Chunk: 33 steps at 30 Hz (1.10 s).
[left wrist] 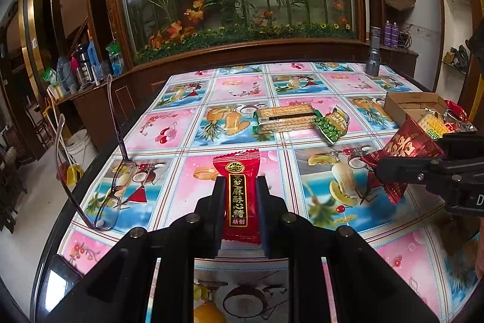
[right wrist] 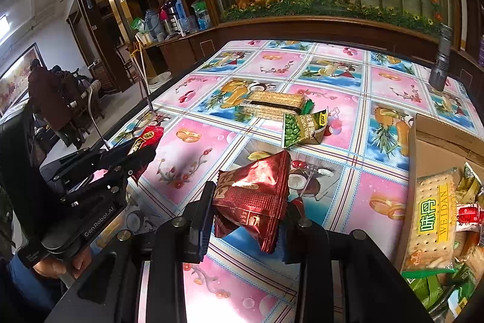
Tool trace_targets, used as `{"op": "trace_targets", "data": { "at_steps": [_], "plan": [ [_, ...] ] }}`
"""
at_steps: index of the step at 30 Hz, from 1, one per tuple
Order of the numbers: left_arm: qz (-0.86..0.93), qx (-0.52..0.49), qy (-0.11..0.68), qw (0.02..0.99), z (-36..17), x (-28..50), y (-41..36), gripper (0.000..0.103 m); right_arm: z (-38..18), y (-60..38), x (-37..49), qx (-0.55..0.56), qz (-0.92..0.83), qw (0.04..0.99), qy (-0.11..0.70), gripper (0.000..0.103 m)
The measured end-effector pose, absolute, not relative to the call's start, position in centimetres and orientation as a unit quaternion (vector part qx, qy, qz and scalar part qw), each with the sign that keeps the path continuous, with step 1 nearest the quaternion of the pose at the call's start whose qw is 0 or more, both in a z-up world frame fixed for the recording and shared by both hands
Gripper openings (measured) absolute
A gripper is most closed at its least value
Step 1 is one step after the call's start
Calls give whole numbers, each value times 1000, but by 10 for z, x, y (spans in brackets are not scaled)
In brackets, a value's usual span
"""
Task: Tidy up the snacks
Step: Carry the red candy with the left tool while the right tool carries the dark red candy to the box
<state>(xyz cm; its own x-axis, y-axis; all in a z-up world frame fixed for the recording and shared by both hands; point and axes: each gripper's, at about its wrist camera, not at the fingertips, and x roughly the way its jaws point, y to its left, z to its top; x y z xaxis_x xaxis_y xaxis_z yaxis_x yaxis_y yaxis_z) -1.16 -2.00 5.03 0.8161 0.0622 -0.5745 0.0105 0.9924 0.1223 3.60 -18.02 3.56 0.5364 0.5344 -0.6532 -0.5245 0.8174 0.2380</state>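
Box (right wrist: 429,141) at right is part full. Left gripper (left wrist: 240,196) pinches red candy (left wrist: 239,189), right gripper (right wrist: 248,211) squeezes dark red pack (right wrist: 254,196). Cracker pack (right wrist: 272,105) & pea bag (right wrist: 302,127) mid-frame still wait.

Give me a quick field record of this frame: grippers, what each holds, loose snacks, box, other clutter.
left gripper: shut on red candy bar, held above the table
right gripper: shut on dark red foil packet
loose on table: cracker pack and green pea packet, touching
cardboard box: at the table's right side, open, holds a Weidan cracker pack and other snacks
other items: eyeglasses near the left edge, grey flashlight standing at the far edge
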Motion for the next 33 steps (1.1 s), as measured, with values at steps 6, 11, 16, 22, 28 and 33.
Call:
{"op": "trace_targets", "data": {
  "at_steps": [6,11,16,22,28,33],
  "plan": [
    [18,68,298,952,51,-14,-22,18,35,-180,36,6,302,876,375,37],
    [16,66,297,952,51,-14,-22,18,35,-181,37,8,298,878,375,36],
    [18,66,298,952,51,-14,-23,18,35,-187,39,13,290,880,375,36],
    [17,67,298,952,52,-14,-24,18,38,-200,45,32,272,885,376,36],
    [14,65,298,952,51,-14,-25,18,39,-213,51,50,253,889,379,36],
    [5,63,300,952,50,-12,-28,18,36,-224,57,68,232,891,386,36]
  ]
}}
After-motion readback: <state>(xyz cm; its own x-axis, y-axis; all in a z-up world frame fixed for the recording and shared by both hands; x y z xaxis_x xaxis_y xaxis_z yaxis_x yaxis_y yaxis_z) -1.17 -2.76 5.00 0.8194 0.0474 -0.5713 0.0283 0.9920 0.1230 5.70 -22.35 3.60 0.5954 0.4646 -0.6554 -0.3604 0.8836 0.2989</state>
